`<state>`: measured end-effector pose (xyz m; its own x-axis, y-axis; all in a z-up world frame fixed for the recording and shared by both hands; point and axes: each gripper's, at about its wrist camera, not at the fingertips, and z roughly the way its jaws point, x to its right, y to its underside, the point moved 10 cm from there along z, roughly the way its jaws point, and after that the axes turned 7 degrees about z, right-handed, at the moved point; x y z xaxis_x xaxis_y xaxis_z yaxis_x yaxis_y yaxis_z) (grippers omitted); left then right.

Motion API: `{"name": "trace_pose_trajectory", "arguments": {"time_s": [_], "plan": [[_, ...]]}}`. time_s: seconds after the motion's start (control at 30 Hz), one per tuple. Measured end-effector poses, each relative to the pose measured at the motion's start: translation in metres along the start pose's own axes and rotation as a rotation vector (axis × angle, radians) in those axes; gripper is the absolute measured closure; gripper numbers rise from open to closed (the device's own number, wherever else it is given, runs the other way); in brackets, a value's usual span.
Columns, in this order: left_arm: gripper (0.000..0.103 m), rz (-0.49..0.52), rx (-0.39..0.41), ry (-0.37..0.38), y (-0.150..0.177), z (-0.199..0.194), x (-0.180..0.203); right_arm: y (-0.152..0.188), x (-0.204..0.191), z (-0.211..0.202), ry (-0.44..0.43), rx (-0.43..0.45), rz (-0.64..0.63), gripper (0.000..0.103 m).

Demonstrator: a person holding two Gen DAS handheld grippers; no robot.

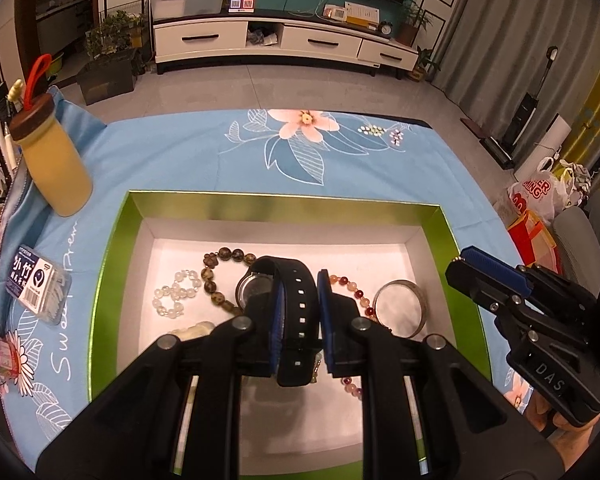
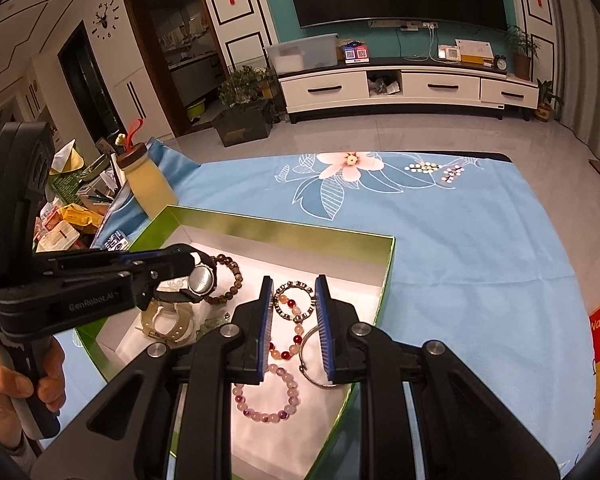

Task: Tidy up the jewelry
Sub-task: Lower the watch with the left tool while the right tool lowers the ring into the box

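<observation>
A green box with a white floor [image 1: 284, 200] [image 2: 284, 228] lies on the blue floral cloth [image 1: 340, 160]. My left gripper [image 1: 299, 280] [image 2: 192, 258] is shut on the strap of a black watch [image 1: 296, 304] [image 2: 202, 280] and holds it low over the box's middle. Below lie a dark bead bracelet [image 1: 216, 276] [image 2: 230, 280], a clear bead bracelet [image 1: 176, 296], a silver bangle [image 1: 400, 308] [image 2: 312, 360], a black-and-white bracelet [image 2: 294, 300] and pink-red bead bracelets [image 2: 268, 396]. My right gripper [image 2: 294, 280] [image 1: 460, 260] hovers over the box's right part, jaws narrowly apart and empty.
A yellow bottle with a brown lid [image 1: 56, 168] [image 2: 150, 188] stands left of the box. A small plastic case [image 1: 36, 284] lies on the cloth's left side. Cluttered items [image 2: 68, 216] crowd the table's left edge. A hand [image 2: 16, 380] grips the left tool.
</observation>
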<state>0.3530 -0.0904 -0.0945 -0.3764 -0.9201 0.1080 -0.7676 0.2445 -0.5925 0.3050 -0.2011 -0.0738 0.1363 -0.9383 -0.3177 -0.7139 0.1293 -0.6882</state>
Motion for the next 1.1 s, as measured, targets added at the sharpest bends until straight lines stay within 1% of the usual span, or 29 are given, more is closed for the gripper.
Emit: {"name": "trace_pose_trajectory", "arguments": {"time_s": [0.63,1.1], "plan": [[0.087,0.051,-0.046,0.001,0.002,0.021,0.017,-0.001,0.009,0.014,0.025,-0.033,0.017,0.082],[0.087,0.068,-0.083,-0.015,0.007,0.035,0.017,0.000,0.014,0.021,0.037,-0.054,0.019,0.082]]}}
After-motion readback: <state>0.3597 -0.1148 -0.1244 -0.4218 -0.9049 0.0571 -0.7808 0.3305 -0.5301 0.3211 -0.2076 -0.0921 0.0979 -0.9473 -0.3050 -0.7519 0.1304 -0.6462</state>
